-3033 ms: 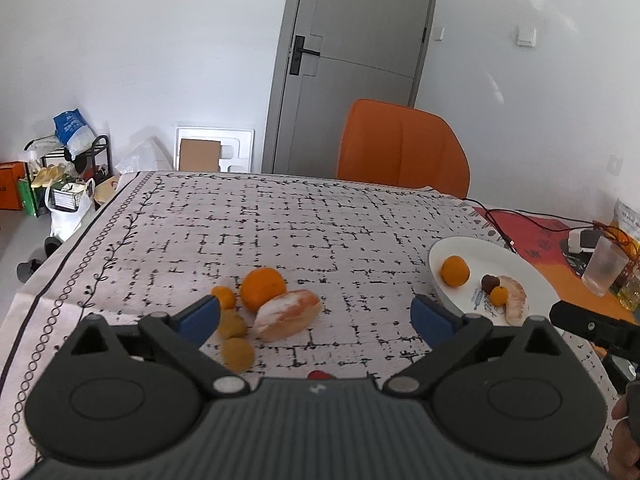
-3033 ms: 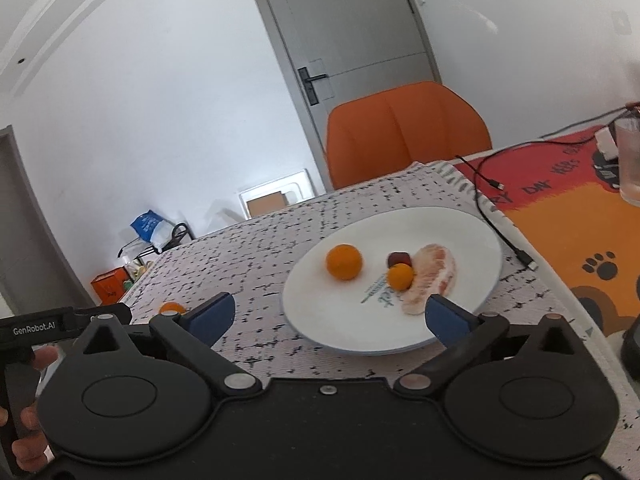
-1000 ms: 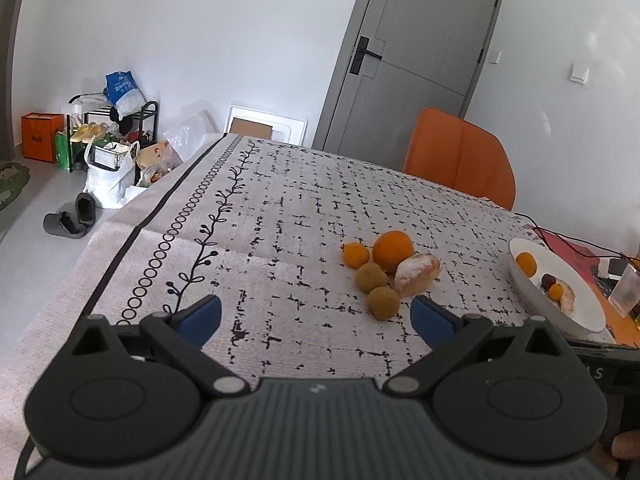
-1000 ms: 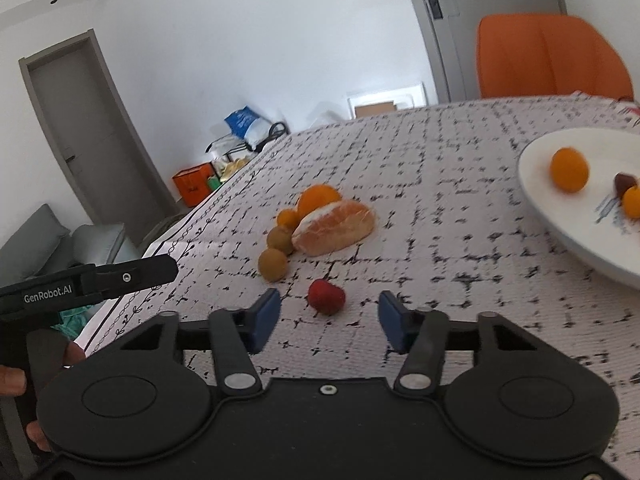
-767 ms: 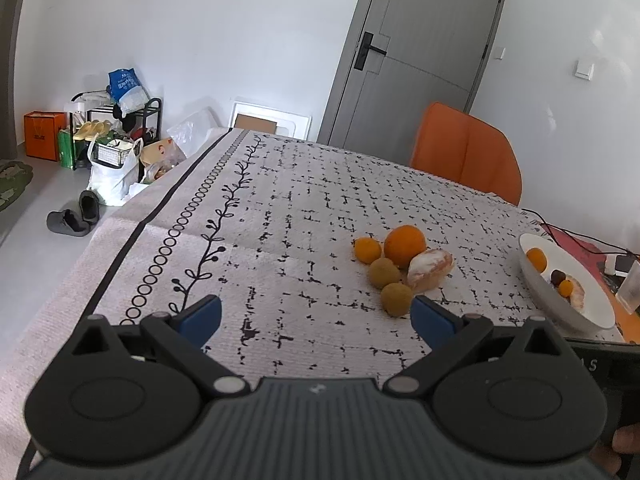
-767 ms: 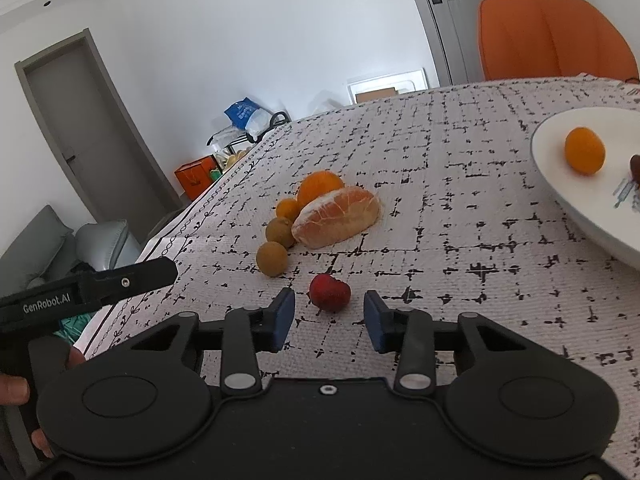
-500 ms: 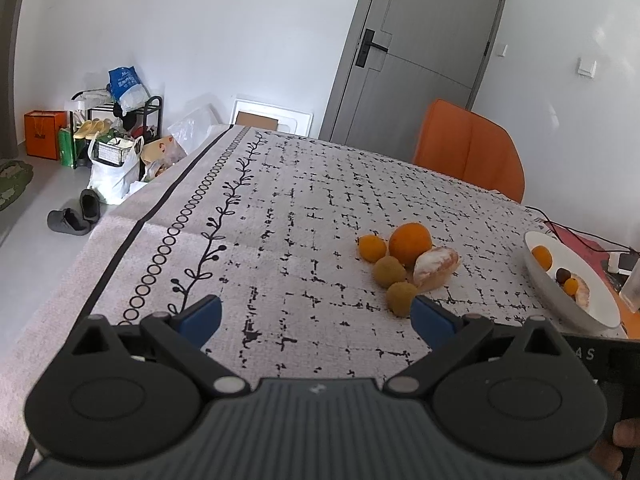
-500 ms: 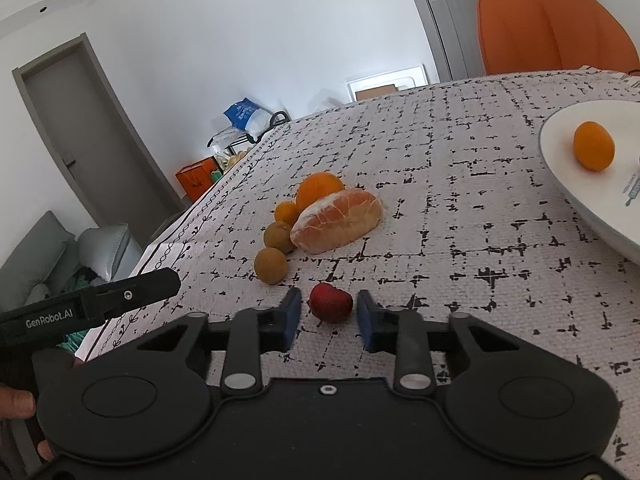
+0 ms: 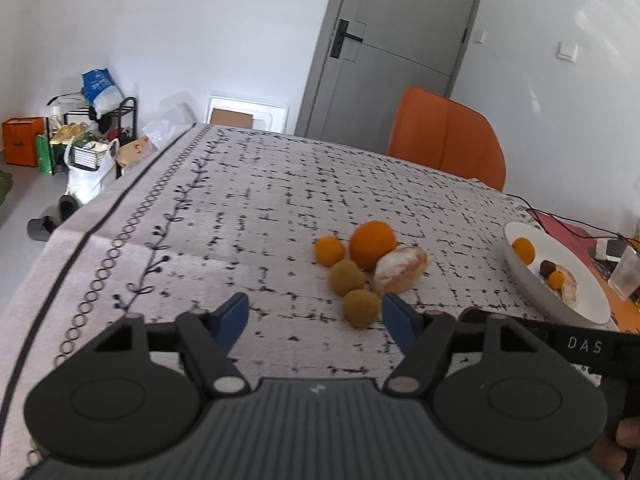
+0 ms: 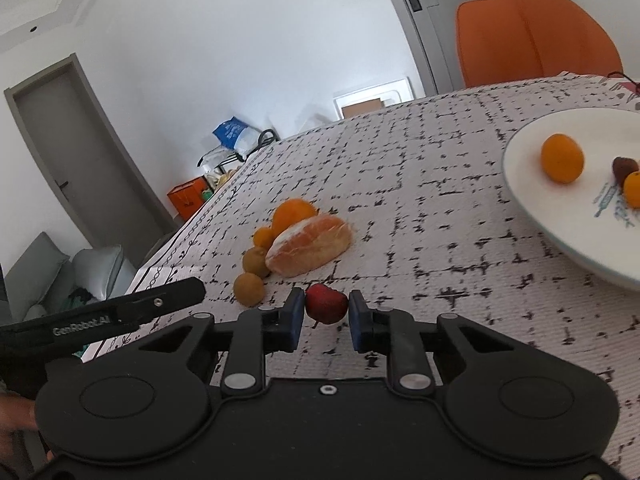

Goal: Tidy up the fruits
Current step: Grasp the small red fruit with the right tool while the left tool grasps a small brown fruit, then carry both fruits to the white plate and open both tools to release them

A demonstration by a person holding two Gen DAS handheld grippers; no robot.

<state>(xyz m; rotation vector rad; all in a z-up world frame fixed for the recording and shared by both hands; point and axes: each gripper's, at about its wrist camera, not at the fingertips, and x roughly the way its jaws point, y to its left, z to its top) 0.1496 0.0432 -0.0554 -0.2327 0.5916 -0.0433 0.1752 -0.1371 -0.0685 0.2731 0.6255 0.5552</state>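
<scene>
Pinching a small red fruit point(image 10: 326, 303) between its blue pads, the right gripper point(image 10: 323, 316) was clamped on it low over the tablecloth point(image 10: 420, 216), near the near edge. Whether the fruit had left the cloth could not be told. Just beyond it lay a cluster of five pieces: one large orange point(image 10: 294, 212), one small orange point(image 10: 263, 237), two brownish-green round fruits point(image 10: 249, 289), and one peeled citrus segment point(image 10: 310, 246), all touching or nearly so. Bare cloth lay between the cluster and the white plate point(image 10: 532, 200) toward the right edge. On the plate sat two small orange fruits point(image 10: 562, 158), one dark round fruit point(image 10: 624, 167) and one pale peeled segment point(image 9: 570, 292).

The left gripper point(image 9: 316, 318) hung over the cloth nearer the left edge, its jaws having just been closing yet standing partly apart with nothing between them; the nearer brownish fruit point(image 9: 361, 307) lay just ahead, by its right finger. Wide empty cloth stretched toward the far edge and the bordered left edge. One orange chair point(image 9: 446, 140) stood behind the far edge.
</scene>
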